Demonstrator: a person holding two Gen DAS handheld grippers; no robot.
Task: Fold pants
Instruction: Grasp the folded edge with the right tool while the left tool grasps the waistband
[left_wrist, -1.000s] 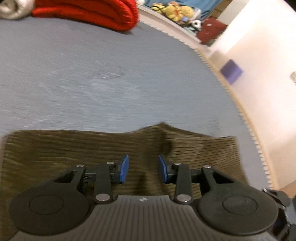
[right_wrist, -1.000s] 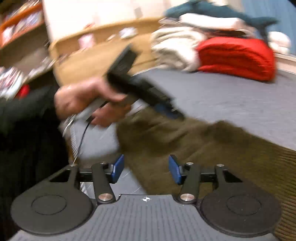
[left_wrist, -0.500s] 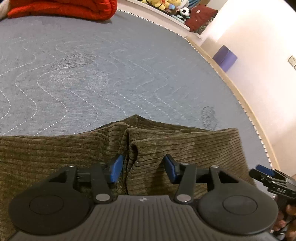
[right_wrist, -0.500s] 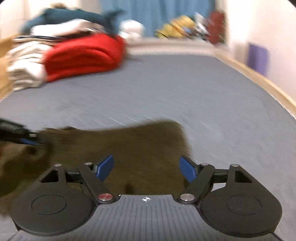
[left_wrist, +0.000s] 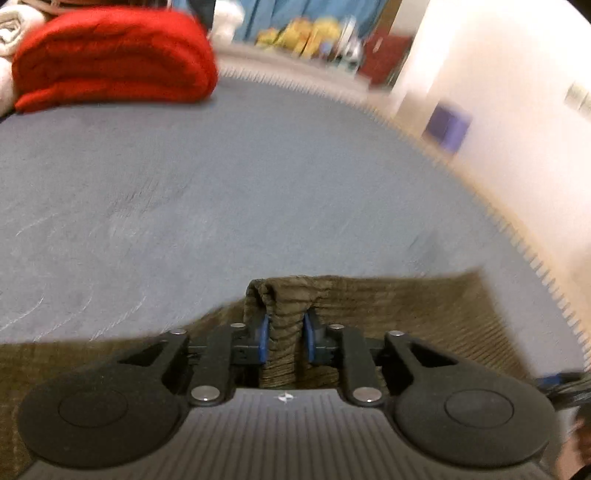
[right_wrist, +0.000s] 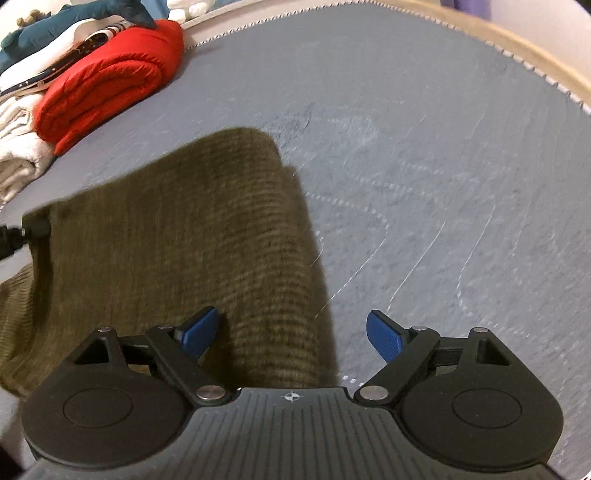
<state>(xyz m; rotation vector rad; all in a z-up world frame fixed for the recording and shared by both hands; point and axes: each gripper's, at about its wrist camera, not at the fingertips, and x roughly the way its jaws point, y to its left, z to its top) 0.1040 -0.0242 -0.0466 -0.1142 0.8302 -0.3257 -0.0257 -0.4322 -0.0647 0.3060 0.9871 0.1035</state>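
The olive pants (right_wrist: 177, 251) lie on the grey bedspread (right_wrist: 424, 166). The left gripper (left_wrist: 284, 338) has just closed, pinching a raised fold at their far edge. The right gripper (right_wrist: 291, 336) has just opened wide over their right edge, with bare bedspread beyond.

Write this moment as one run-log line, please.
task: fold pants | left gripper: just closed on a pinched ridge of the olive pants | right gripper: just opened, over pants edge, gripping nothing | surface: grey bed cover
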